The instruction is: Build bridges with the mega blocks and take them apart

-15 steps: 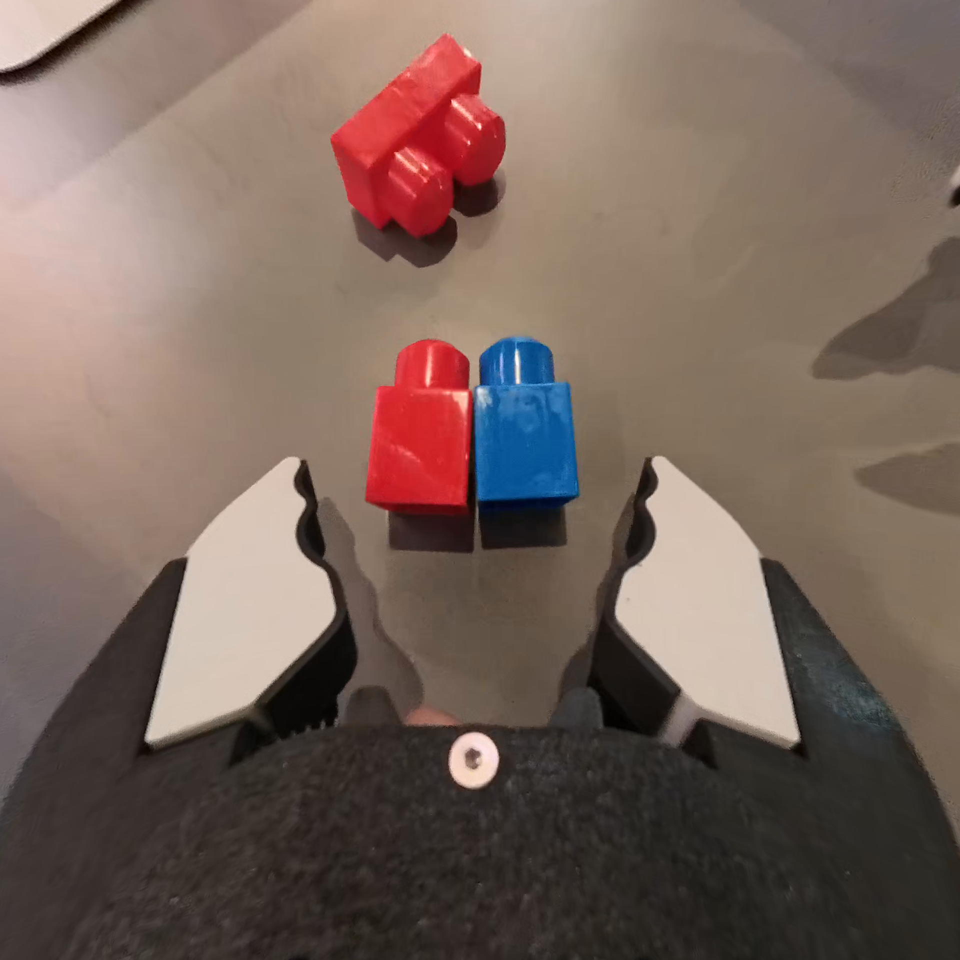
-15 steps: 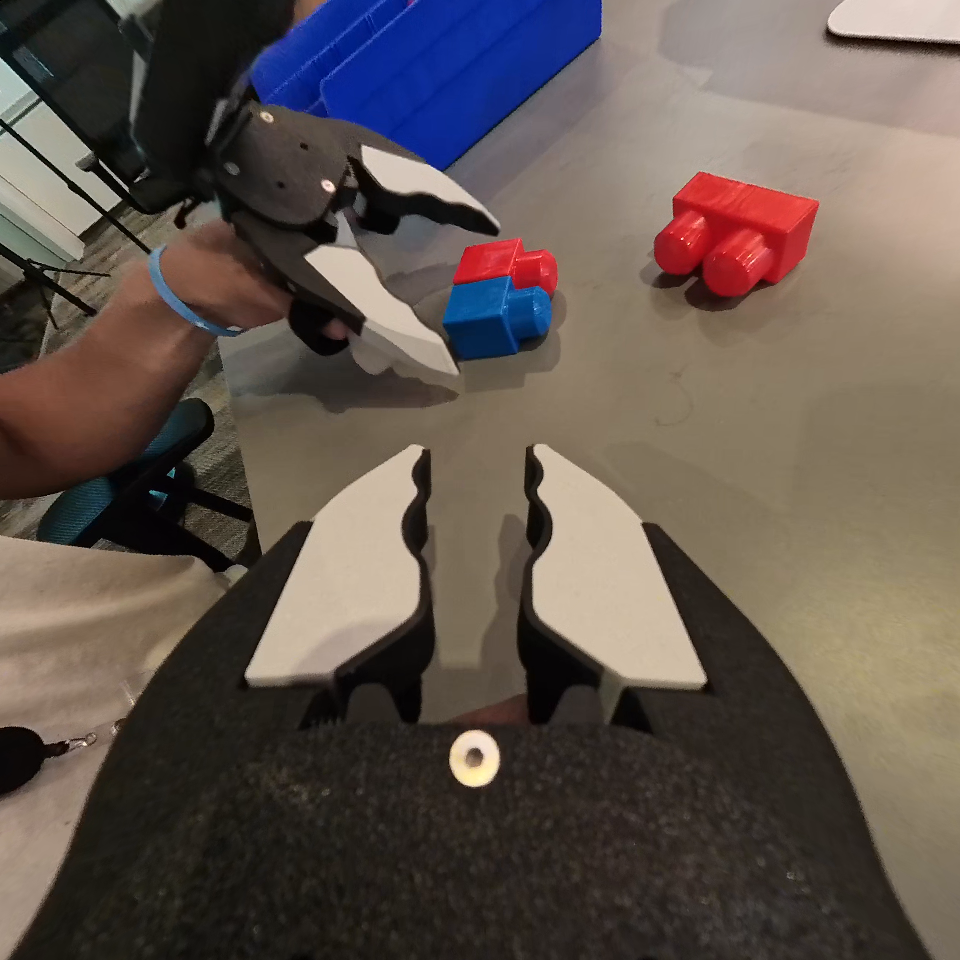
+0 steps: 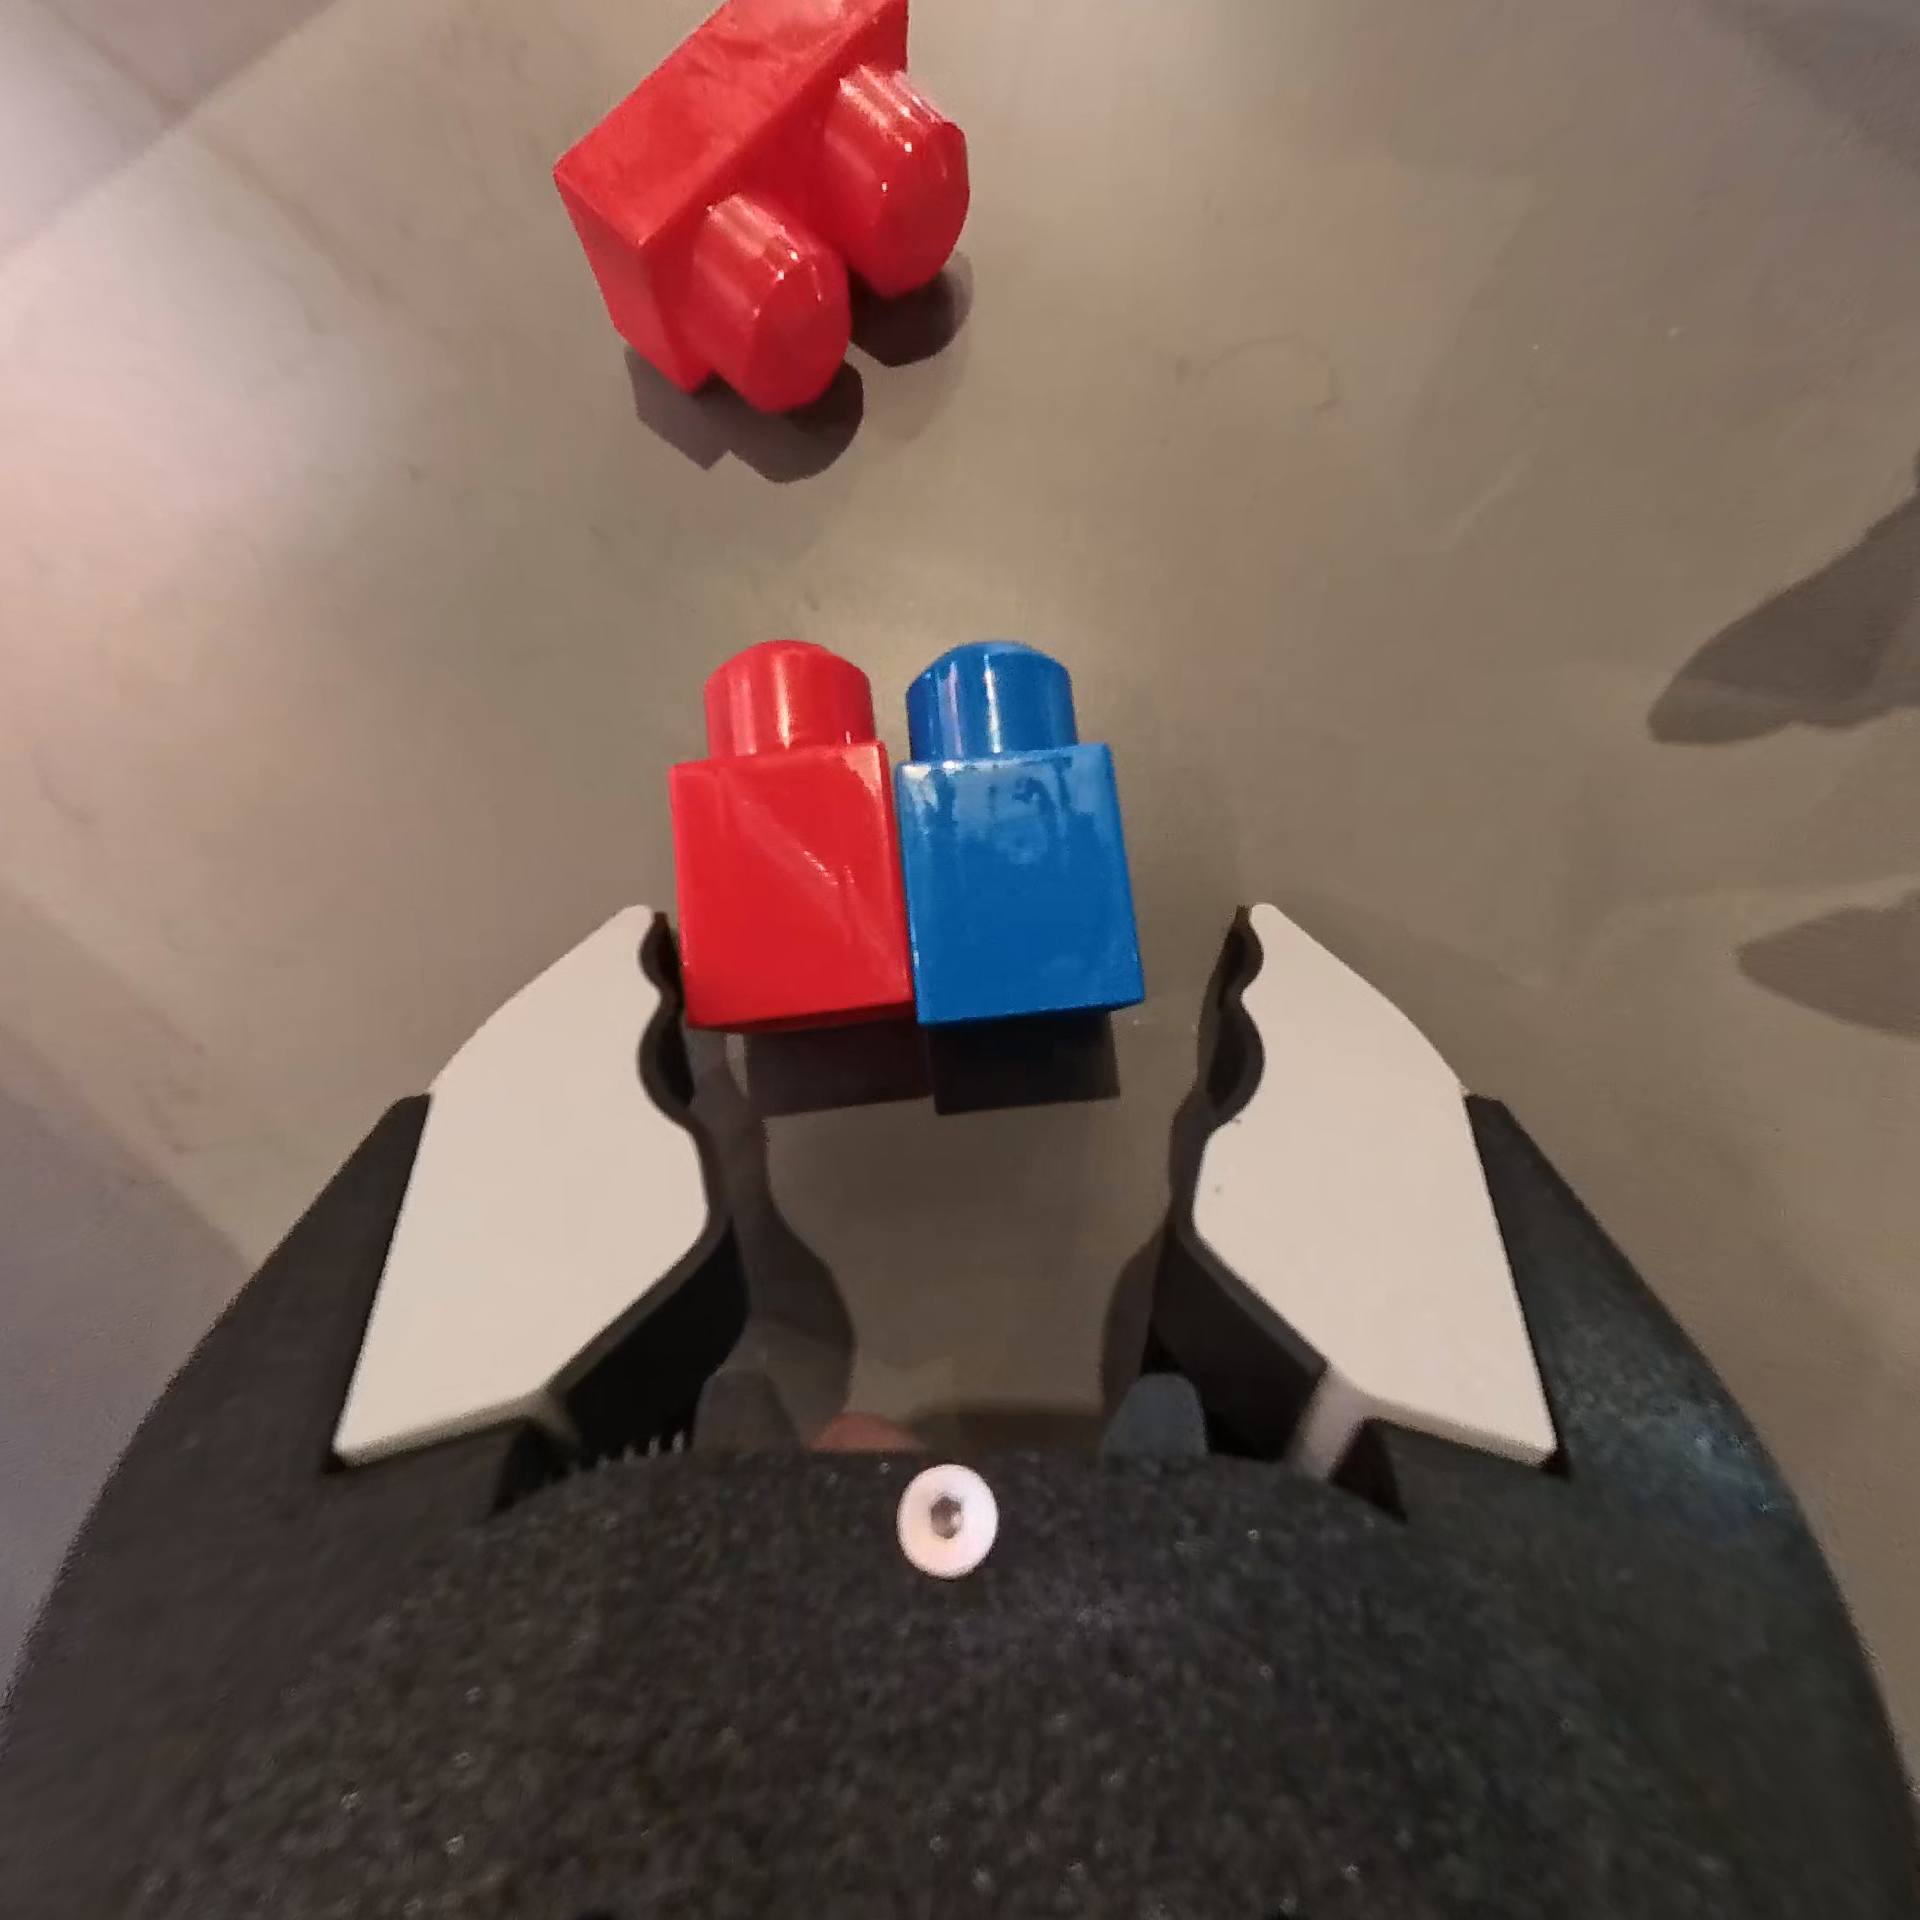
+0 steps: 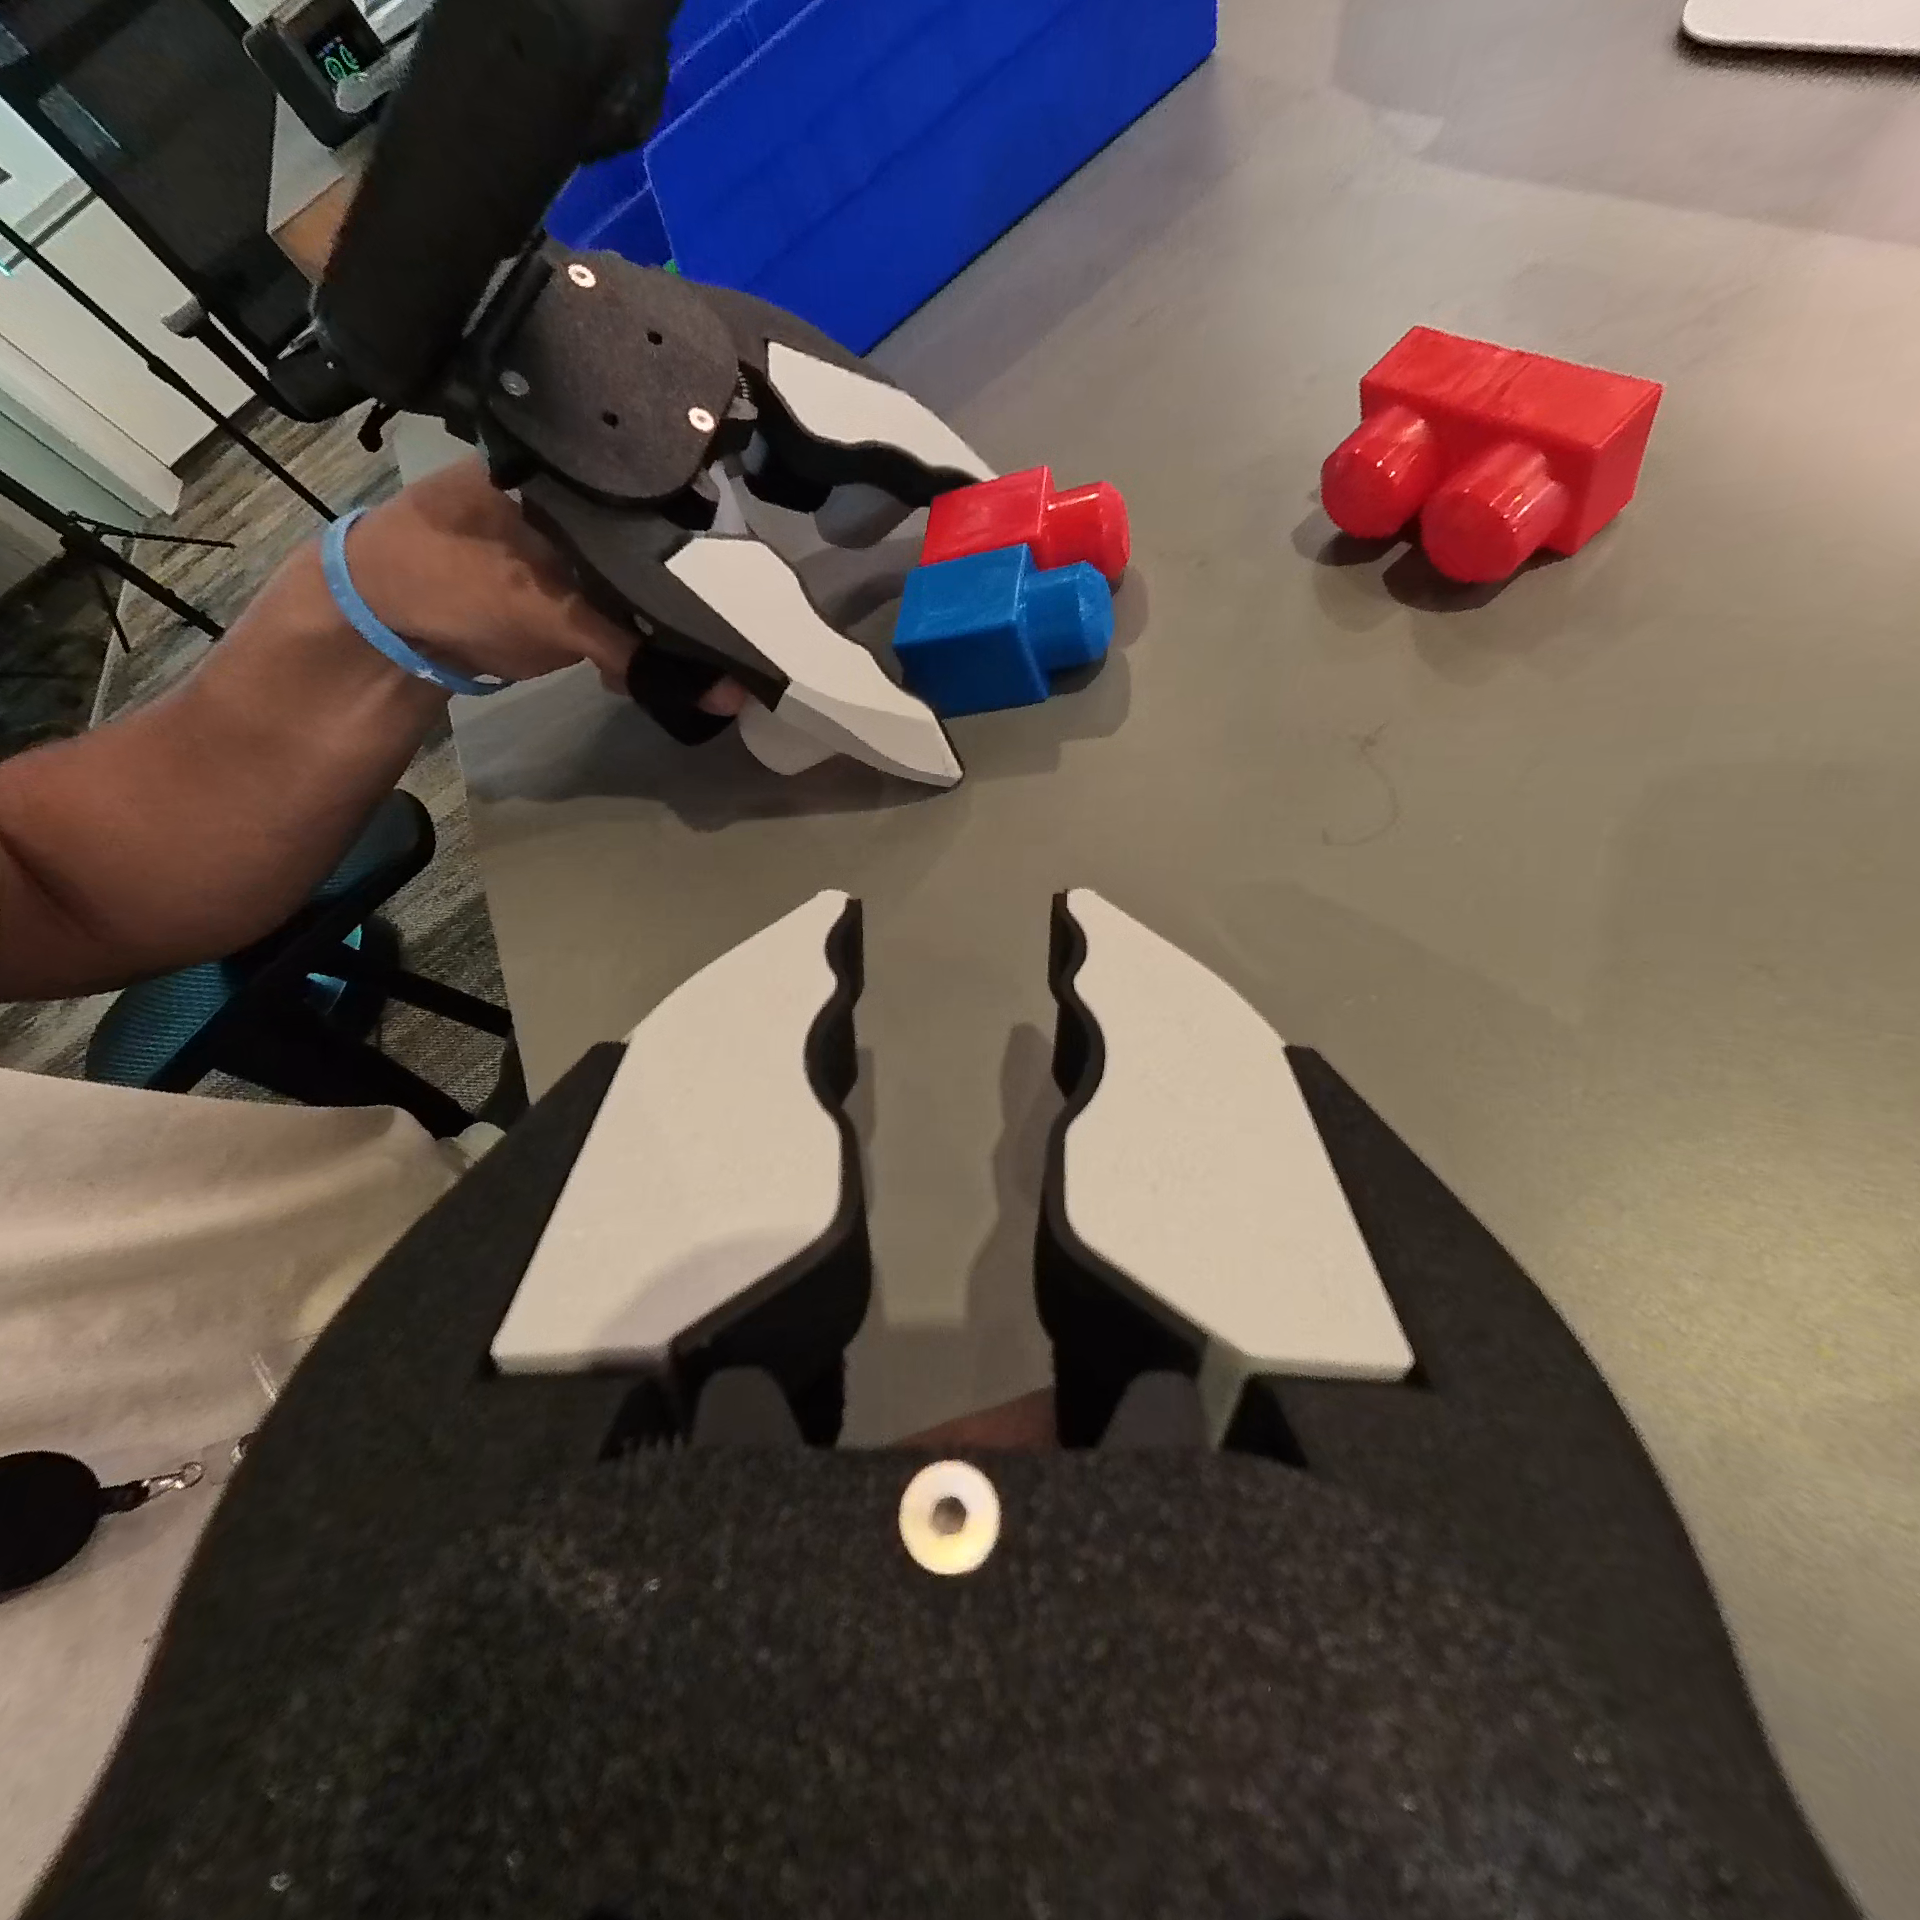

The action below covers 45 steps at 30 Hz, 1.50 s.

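A small red one-stud block [image 3: 790, 883] and a small blue one-stud block [image 3: 1018, 883] lie on their sides, touching, on the grey table [image 3: 1455, 520]. My left gripper [image 3: 951, 935] is open, and its fingertips flank the blocks' near ends; the left tip is close beside the red block. A larger red two-stud block [image 3: 748, 197] lies on its side farther off. The right wrist view shows the same red block [image 4: 997, 525], blue block [image 4: 977, 634], larger red block [image 4: 1507, 436] and left gripper [image 4: 961, 623]. My right gripper [image 4: 956, 914] is open with a narrow gap, empty, above bare table.
A blue bin [image 4: 883, 156] stands at the back of the table behind the left gripper. The table's left edge [image 4: 488, 883] runs near the person's arm, with a chair [image 4: 260, 987] below. A white flat object [image 4: 1808, 21] lies at the far right.
My left gripper has moved forward, so its fingertips now reach beside the red and blue blocks. The right gripper and all blocks have stayed put.
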{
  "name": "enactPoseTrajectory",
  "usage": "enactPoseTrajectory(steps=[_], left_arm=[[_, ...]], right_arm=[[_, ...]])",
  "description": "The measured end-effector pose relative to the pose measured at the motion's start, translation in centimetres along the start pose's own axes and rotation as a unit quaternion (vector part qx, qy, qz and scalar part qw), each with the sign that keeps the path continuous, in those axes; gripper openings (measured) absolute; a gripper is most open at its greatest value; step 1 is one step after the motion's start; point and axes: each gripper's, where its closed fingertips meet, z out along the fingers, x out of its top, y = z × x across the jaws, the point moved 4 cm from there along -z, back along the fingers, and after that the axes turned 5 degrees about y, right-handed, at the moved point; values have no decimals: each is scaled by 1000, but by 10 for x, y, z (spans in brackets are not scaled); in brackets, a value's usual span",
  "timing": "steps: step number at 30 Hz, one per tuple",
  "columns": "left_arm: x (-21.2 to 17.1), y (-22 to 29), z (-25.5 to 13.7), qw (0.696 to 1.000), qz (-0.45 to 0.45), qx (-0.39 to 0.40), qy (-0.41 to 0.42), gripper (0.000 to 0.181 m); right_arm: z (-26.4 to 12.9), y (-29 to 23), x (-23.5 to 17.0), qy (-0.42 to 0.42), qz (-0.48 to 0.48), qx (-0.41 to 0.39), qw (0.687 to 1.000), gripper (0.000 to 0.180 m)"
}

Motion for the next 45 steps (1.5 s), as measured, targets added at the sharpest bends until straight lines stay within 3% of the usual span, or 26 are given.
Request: enactPoseTrajectory(steps=[8,18,21,31,45], left_arm=[[4,-2,2,1000,3,6,2,105],[7,-8,5,1000,7,5,-5,97],[7,-6,5,1000,7,-6,-3,85],[6,-5,3,999,38,-34,-12,83],[-16,-7,-29,989,111,-93,1,81]], right_arm=[[-2,-1,1,1,-1,-1,1000,34],[-2,-2,0,-3,-3,1,1000,34],[-2,-2,0,-2,-3,2,1000,34],[-2,-3,0,-3,-3,2,1000,34],[-3,1,1,-1,1,-1,1000,34]])
